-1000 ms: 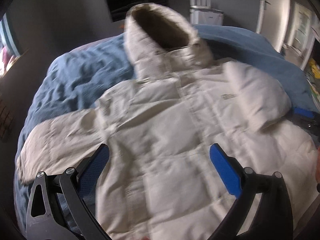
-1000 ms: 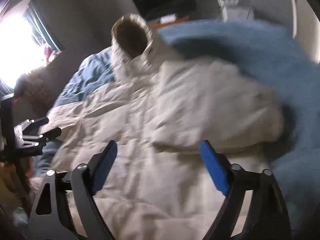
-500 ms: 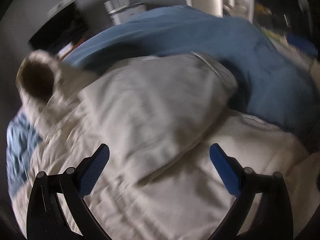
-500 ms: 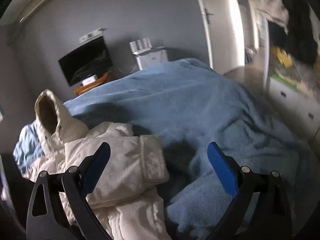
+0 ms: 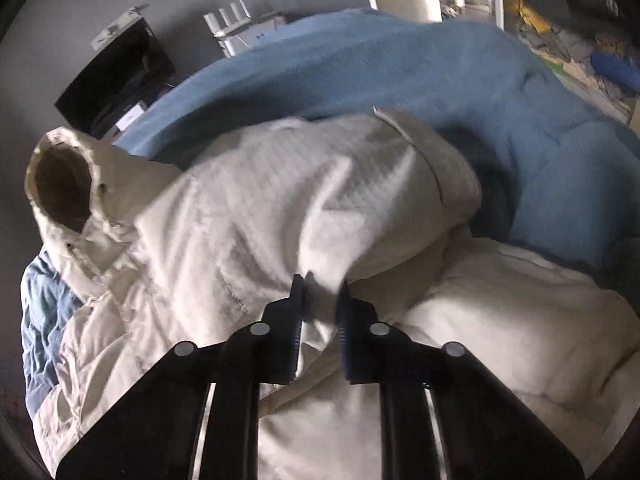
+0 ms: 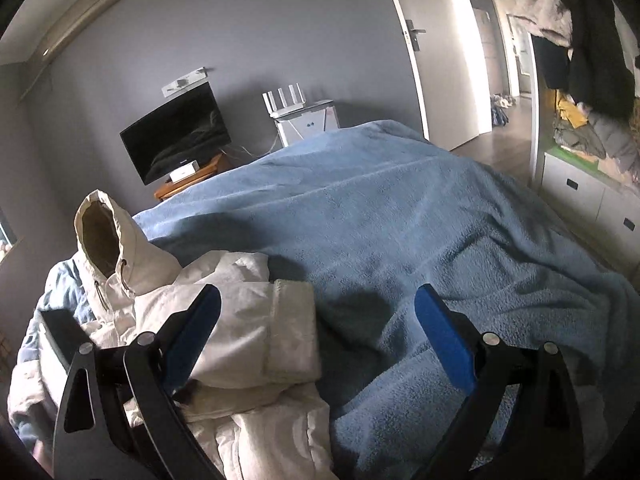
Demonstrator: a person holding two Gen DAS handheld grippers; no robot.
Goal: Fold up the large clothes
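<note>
the left gripper (image 5: 320, 288) has its jaws closing on a fold of the cream hooded padded jacket (image 5: 280, 200) lying on the blue fleece bed cover (image 6: 400, 208); the right gripper (image 6: 318, 308) holds its jaws wide apart, empty.

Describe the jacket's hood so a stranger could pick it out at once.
Start at the blue blanket covering the bed, then find the cream puffer jacket lying on its left side. The hood stands up at the jacket's far end; its dark brown lining sets it apart.
</note>
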